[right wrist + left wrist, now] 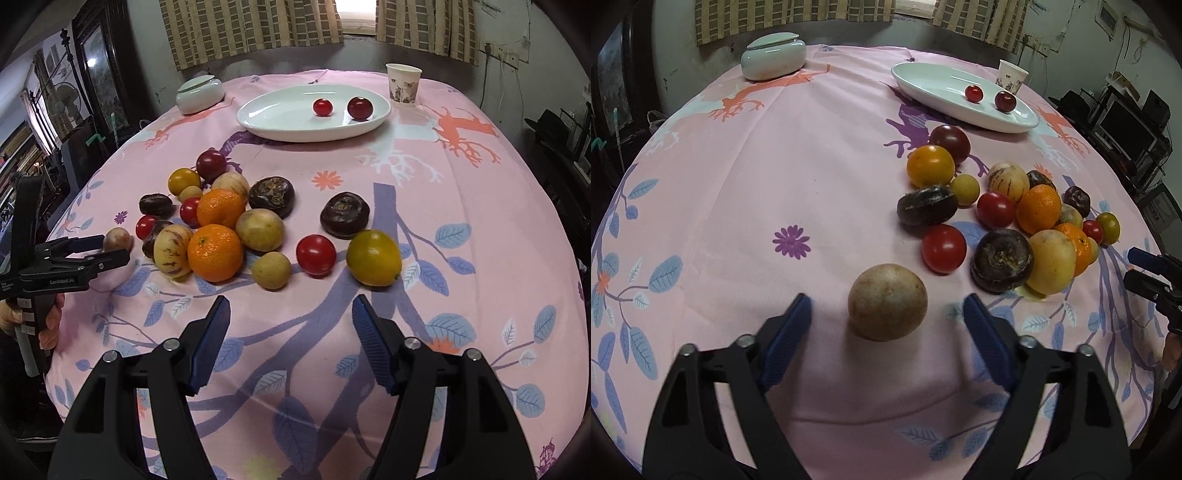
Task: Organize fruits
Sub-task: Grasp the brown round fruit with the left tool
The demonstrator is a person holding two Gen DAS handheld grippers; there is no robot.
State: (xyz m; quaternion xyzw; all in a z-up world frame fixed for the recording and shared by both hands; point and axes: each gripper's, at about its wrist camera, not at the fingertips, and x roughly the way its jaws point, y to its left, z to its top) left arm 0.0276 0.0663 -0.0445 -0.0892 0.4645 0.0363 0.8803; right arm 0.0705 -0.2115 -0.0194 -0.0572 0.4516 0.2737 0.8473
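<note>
Pink printed tablecloth point(746, 206) spreading under a checked curtain. Sitting just apart from the fruit pile point(1004, 218), on the near left side: a tan round fruit point(887, 301), lying between the blue pads of the left gripper point(887, 314). Pads not yet touching it, gaps showing on both sides; jaws parted. Looking like the grasp step of moving fruit to the white oval plate point(280, 125), already carrying two small red fruits point(323, 107). Needing next a full squeeze, then a lift toward the plate. Left gripper tilting steeply downward; right gripper point(290, 317) hovering empty, gaping, near the lemon-like fruit point(373, 257).
</note>
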